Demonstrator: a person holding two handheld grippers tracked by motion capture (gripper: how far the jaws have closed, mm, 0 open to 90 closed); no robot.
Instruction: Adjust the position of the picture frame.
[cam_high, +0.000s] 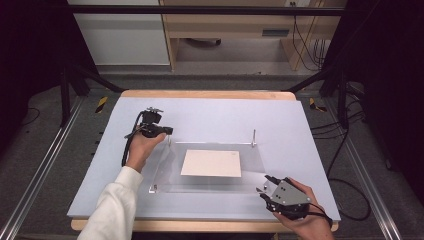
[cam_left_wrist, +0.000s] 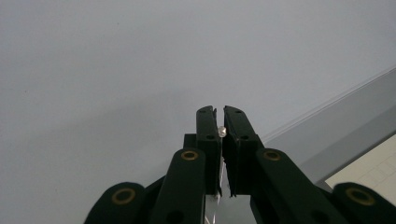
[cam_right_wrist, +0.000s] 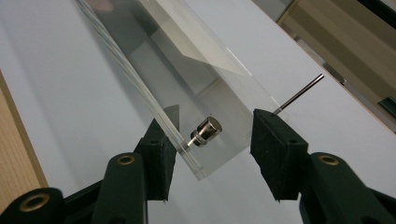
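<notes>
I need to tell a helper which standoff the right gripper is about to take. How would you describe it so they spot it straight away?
On the pale blue table lies a clear acrylic sheet over a cream card. At the sheet's near right corner, between the open right gripper, sits a short silver cap; the other posts are thin bare pins.

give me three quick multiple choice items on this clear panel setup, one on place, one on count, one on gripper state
1. Where does the cream paper sheet lie?
A. within the clear acrylic panel
B. on the floor
C. on the wooden shelf

2. How many thin upright metal pins stand free at the panel's far right corner?
A. none
B. one
C. three

3. How do the right gripper jaws stand?
A. shut tight
B. open around the panel's corner and its silver standoff cap
C. holding the paper

Key: 1 A, the high view shows the sheet inside the panel's outline. 2 B, a single pin rises there. 3 B, the right gripper view shows a wide gap with the cap between.
</notes>
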